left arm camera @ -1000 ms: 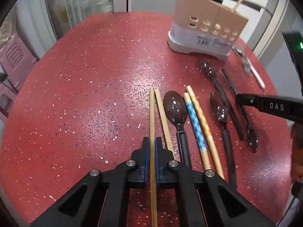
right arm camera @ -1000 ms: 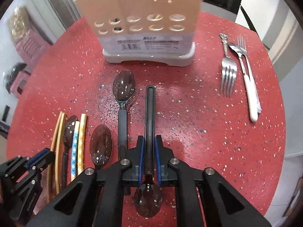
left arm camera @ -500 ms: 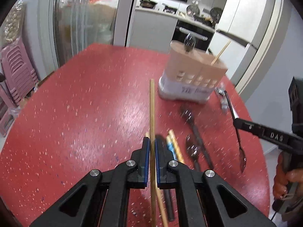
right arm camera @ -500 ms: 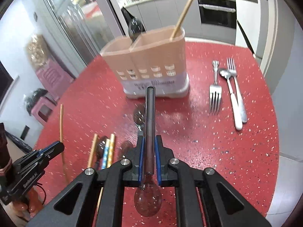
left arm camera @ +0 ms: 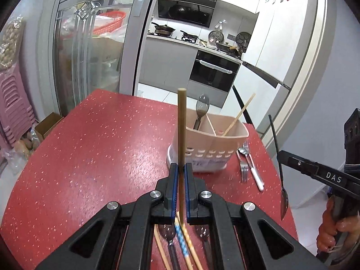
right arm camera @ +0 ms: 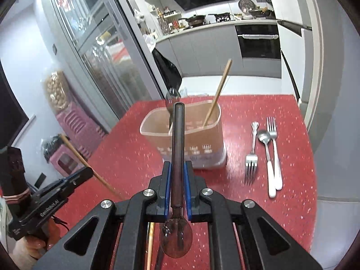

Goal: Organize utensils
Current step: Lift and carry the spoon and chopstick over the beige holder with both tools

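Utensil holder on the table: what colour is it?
The holder is beige-pink with a white base; it shows best in the left wrist view.

I count two forks point(right arm camera: 252, 155) point(right arm camera: 273, 139), one metal spoon point(right arm camera: 265, 148), one holder point(right arm camera: 191, 135) — two compartments.

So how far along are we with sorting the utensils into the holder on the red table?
Early on. Done: one dark spoon and one chopstick stand in the holder. In hand: the left tongs grip a wooden chopstick, the right tongs a dark spoon, both off the table. Left: two forks and a white-handled spoon beside the holder, plus chopsticks and dark spoons lying near the left tongs.
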`<action>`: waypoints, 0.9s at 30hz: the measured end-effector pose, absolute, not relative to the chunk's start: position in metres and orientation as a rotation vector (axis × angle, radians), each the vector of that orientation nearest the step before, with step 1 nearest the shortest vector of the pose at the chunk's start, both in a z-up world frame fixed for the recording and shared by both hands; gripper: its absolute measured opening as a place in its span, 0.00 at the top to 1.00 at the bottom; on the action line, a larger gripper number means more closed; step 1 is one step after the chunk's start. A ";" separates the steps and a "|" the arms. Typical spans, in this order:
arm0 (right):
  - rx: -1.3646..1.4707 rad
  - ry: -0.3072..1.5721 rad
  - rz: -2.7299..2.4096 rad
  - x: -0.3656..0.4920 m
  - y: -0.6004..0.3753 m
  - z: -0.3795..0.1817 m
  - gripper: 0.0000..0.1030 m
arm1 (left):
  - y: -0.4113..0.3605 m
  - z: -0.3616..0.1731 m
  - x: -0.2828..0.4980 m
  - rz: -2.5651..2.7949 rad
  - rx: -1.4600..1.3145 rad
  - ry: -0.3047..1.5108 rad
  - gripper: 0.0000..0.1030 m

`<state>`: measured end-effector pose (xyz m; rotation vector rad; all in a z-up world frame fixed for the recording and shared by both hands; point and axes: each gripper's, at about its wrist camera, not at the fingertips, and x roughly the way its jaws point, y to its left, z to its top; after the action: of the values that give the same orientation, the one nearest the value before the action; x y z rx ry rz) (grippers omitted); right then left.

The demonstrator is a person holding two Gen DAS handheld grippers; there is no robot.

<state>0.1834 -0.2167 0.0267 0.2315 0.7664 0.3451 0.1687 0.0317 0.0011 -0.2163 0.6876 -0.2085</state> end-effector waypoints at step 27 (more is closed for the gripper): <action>0.284 0.638 0.341 0.286 -0.220 0.071 0.88 | 0.010 0.113 0.254 -0.265 -0.186 0.484 0.73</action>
<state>0.2865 -0.2202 0.0707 0.2845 0.6383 0.3411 0.2543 0.0100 0.1135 -0.1860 0.4836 -0.2645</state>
